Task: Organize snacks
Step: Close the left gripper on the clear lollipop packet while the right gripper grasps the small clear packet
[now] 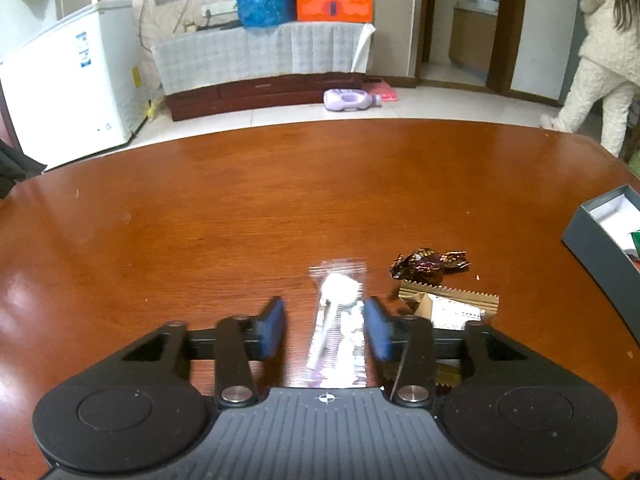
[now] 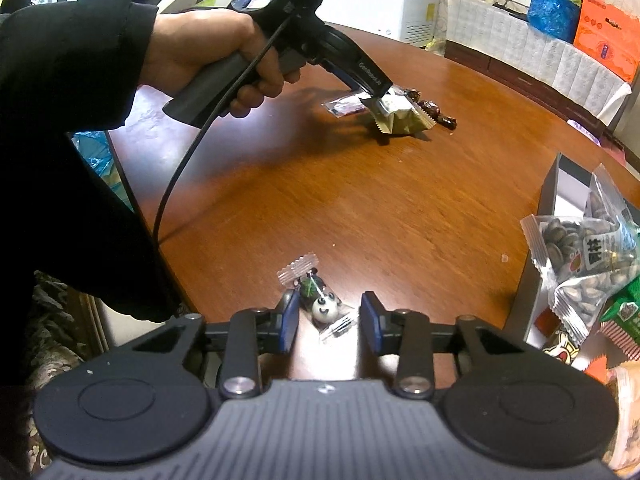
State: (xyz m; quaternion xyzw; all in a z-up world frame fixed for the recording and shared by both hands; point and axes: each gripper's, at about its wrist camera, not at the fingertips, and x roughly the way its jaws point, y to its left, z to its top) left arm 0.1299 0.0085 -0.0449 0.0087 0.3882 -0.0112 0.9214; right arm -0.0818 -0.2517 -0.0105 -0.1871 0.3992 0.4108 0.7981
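My left gripper is open, its blue pads on either side of a clear-wrapped white lollipop lying on the brown table. A dark brown candy and a gold packet lie just to its right. My right gripper is open around a panda candy in a clear wrapper. In the right wrist view the left gripper hovers over the far snacks, with the gold packet below it. A grey box at the right holds a bag of seeds.
The grey box also shows at the right edge of the left wrist view. Other snack packets crowd the box. A hand and cable cross the left. A person stands beyond the table. A white freezer stands at the far left.
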